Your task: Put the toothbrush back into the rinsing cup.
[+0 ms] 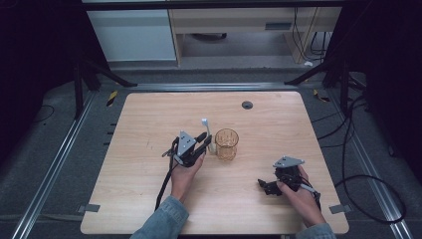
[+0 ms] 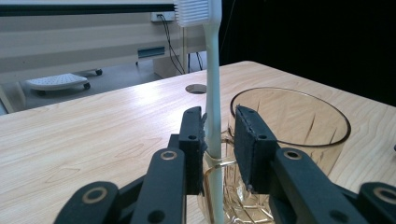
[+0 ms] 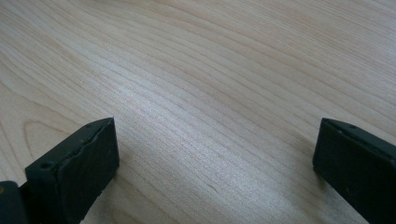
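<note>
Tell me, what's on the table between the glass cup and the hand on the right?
Nothing. In the high view, bare wooden table lies between the amber cup and the right gripper.

You are working under dim, even overhead light: the pale wooden tabletop (image 1: 259, 124) is sitting as the brightest patch in the high view, while the sides are falling off into near black. The high view is looking soft and slightly grainy. In the left gripper view, daylight-like glare is washing over the wood at the far left, and the amber ribbed glass cup (image 2: 289, 135) is catching thin highlights along its rim. In the right gripper view, a broad sheen is lying across the grain, and the near jaws are blurring slightly.
</note>
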